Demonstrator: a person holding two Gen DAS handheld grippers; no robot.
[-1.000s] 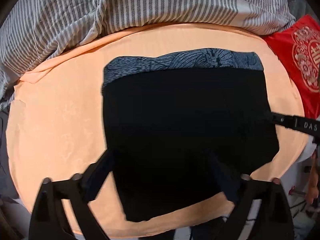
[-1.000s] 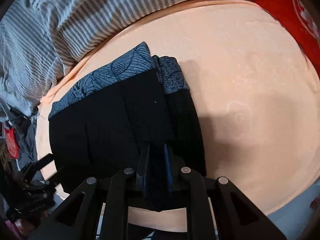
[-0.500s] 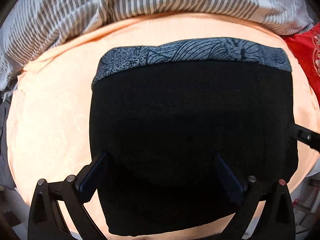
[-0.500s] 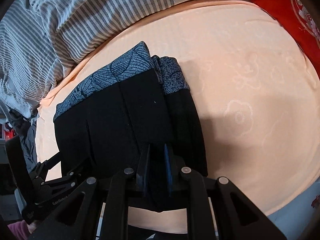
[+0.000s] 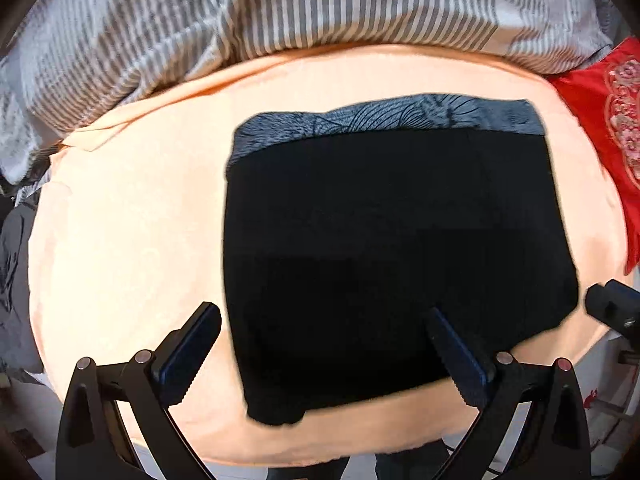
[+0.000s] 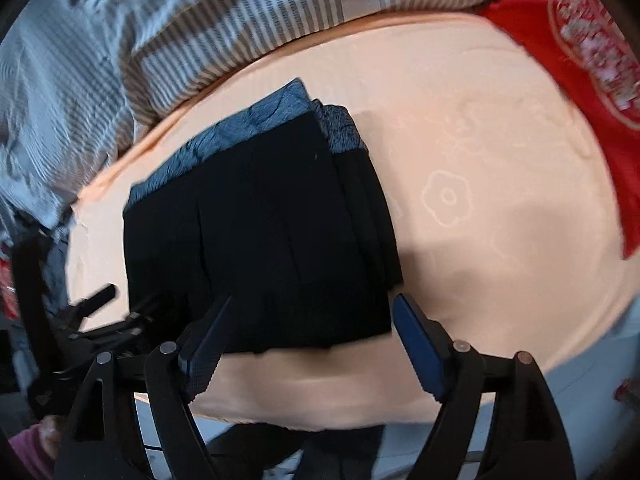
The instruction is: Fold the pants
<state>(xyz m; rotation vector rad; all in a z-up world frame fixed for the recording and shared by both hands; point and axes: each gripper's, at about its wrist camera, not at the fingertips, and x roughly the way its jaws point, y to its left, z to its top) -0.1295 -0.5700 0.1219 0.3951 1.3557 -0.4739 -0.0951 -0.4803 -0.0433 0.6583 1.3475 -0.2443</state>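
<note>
Pants: my black folded pants with blue patterned waistband (image 6: 256,216) lie flat on the peach blanket (image 6: 480,200).
Right gripper (image 6: 310,344): my jaws have just spread, releasing the fold.
Left gripper (image 5: 324,344): spread, empty.
Meaning: folding looks finished.

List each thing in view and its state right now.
Pants: folded into a compact stack, lying flat, held by nothing.
Left tool: open, above the pants.
Right tool: open, jaws just spread, nothing gripped.
Orange sheet: spread smooth.
Striped blanket: bunched up behind.
Red cloth: lying at the edge.
</note>
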